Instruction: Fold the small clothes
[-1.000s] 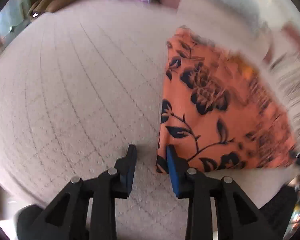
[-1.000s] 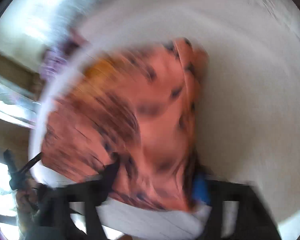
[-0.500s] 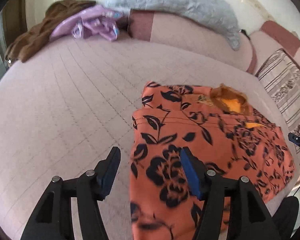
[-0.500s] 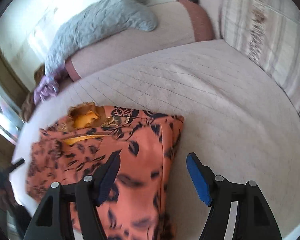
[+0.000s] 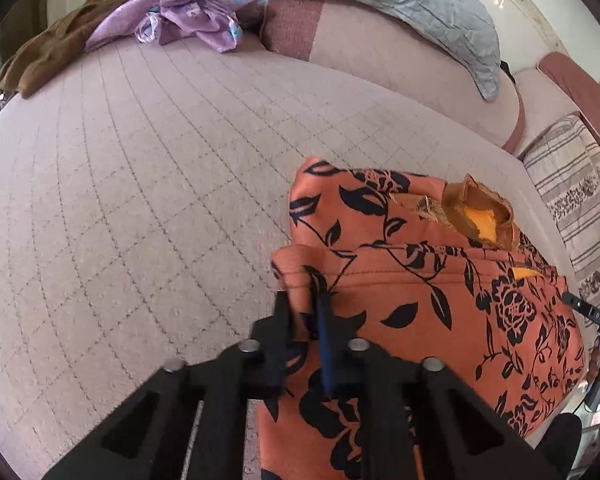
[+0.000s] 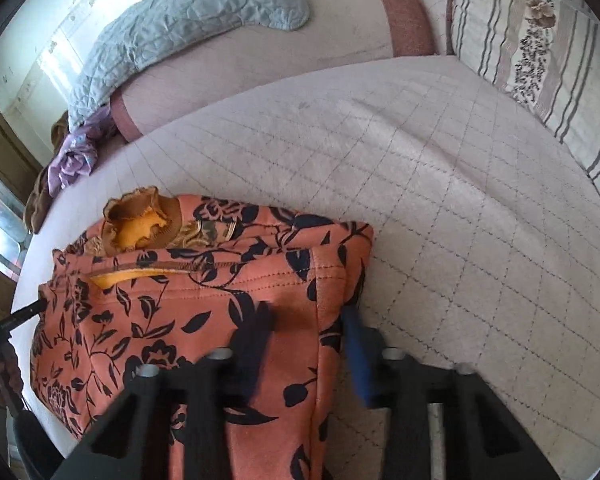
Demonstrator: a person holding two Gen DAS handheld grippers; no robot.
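Observation:
An orange garment with black flower print [image 5: 440, 292] lies partly folded on the pink quilted bed [image 5: 140, 200], its yellow-lined collar [image 5: 480, 224] at the far side. My left gripper [image 5: 302, 312] is shut on the garment's left hem edge. In the right wrist view the same garment [image 6: 188, 300] lies at the left. My right gripper [image 6: 304, 332] straddles the garment's right folded edge. Its jaws are narrowed with cloth between them, and it is blurred, so the grip is unclear.
A grey quilted blanket [image 5: 400, 4] drapes over the pink bolster [image 5: 380, 60] at the back. Purple cloth [image 5: 188, 16] and brown cloth [image 5: 60, 48] lie at the far left. A striped flowered pillow [image 6: 540, 40] stands at the right.
Both grippers have come down onto the garment's near corners. The left jaws have closed on the left hem. The right jaws have narrowed around the right edge.

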